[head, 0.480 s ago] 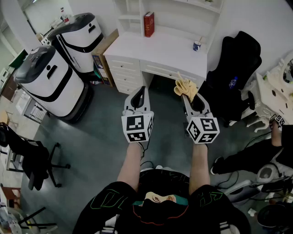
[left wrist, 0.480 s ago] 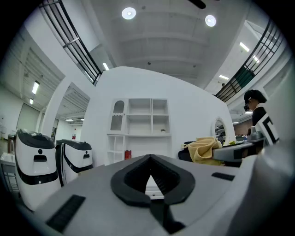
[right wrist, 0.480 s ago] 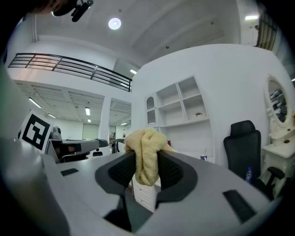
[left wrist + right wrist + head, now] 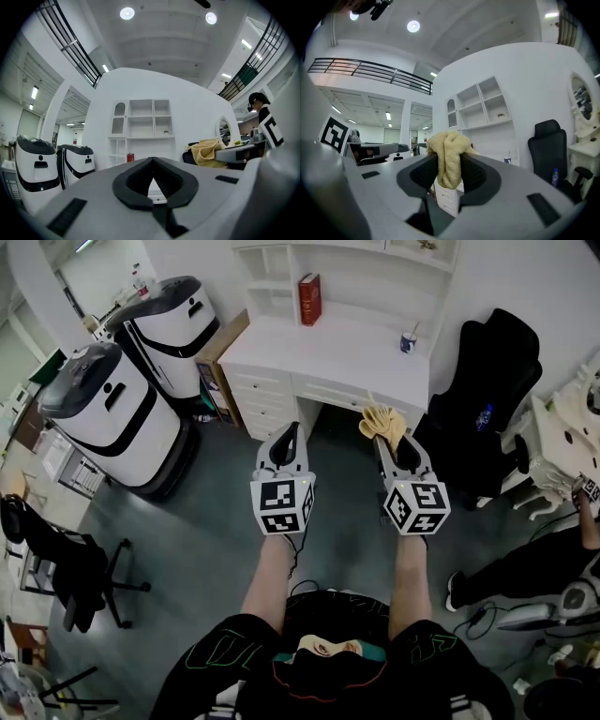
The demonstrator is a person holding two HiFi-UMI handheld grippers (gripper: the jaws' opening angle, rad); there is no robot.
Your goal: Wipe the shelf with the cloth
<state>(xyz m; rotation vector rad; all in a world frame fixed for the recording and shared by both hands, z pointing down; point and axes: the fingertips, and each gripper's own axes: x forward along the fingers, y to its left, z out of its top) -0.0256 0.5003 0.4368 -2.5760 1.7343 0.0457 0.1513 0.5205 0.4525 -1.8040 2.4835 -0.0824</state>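
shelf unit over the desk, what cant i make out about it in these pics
- Shelf unit: upper compartments cut off by the top edge of the head view.
- Red book: spine print too small, head view.
- Small object in an upper compartment: too small to identify, right gripper view.
- Cup on the desk: contents too small, head view.
- Dirt on the shelves: too far to see in any view.

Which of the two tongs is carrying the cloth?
The right tongs: the yellow cloth is clamped between their jaws and bunches up above them. The left tongs are shut with nothing between them.
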